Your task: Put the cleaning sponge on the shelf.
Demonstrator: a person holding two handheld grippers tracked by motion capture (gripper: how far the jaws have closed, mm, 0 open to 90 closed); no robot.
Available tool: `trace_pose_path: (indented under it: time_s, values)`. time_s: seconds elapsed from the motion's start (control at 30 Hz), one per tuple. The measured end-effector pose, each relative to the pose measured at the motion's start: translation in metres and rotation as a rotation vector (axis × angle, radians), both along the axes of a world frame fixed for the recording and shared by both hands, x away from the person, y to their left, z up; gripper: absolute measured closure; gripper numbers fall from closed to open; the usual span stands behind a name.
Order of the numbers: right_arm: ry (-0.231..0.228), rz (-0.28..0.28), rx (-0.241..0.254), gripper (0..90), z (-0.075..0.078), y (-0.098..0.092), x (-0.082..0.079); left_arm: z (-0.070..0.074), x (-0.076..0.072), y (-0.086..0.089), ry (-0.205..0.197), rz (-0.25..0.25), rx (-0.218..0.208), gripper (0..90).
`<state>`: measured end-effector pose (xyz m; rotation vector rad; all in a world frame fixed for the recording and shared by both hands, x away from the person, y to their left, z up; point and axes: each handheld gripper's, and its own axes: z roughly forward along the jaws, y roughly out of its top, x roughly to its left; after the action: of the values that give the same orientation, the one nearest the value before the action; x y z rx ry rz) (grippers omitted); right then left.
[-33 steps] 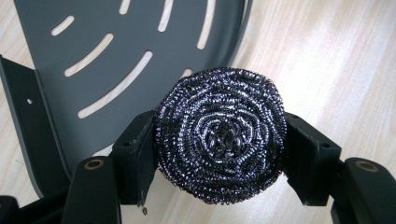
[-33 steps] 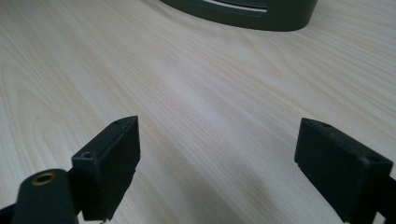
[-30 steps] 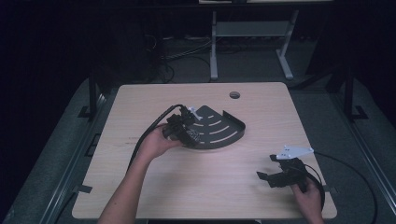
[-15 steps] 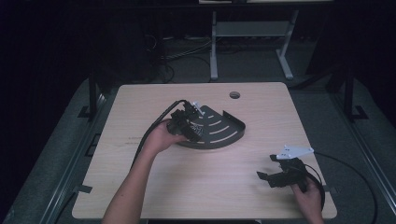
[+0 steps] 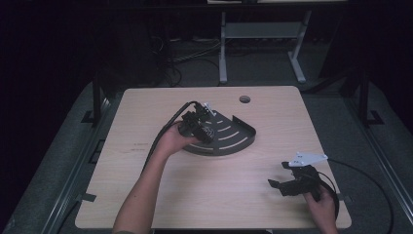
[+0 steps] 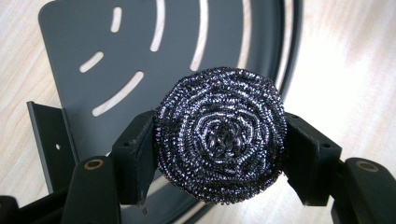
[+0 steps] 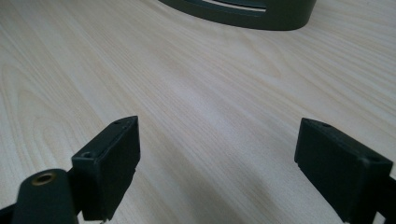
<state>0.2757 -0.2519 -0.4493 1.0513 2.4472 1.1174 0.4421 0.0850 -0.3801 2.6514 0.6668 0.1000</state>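
While clamped on both sides of the steel scourer (image 6: 220,140), left gripper (image 5: 197,125) held over the dark slotted tray (image 5: 234,142) — centre of the high view | right gripper (image 5: 287,183) — lower right, low over the bare wooden table (image 5: 146,170), jaws wide apart, gripping nothing | tray lying flat.

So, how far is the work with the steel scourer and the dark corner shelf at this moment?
Done: the left tool is shut on the steel scourer, lifted off the table. In hand: it holds the scourer above the slotted corner shelf. Left, by my judgement: lowering the scourer onto the shelf and opening the tool. The right tool rests open near the table's right edge.
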Motion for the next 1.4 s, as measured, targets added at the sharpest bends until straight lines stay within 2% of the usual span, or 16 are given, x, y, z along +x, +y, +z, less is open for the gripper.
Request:
trace_pose_path:
  time_s: [0.27, 0.43, 0.5, 0.73, 1.2, 1.4]
  values:
    - [-0.001, -0.004, 0.0, 13.8, 0.0, 0.0, 0.001, -0.009, 0.009, -0.003, 0.01, 0.021, -0.018, 33.5]
    - [-0.001, -0.002, -0.002, 13.8, 0.0, -0.001, 0.001, -0.017, 0.015, -0.003, 0.024, 0.029, 0.006, 33.3]
    - [-0.003, -0.001, -0.004, 13.8, 0.0, -0.001, 0.001, -0.02, 0.016, -0.004, 0.032, 0.04, -0.002, 33.3]
    - [-0.002, -0.004, 0.001, 13.8, 0.0, -0.001, 0.001, -0.026, 0.021, -0.005, 0.025, 0.045, 0.014, 33.3]
    - [-0.001, -0.001, -0.002, 13.9, 0.0, -0.001, 0.001, -0.036, 0.027, -0.006, 0.035, 0.065, 0.019, 33.1]
    - [-0.001, -0.003, -0.002, 13.8, 0.0, -0.001, 0.001, -0.042, 0.029, -0.009, 0.052, 0.071, 0.01, 33.0]
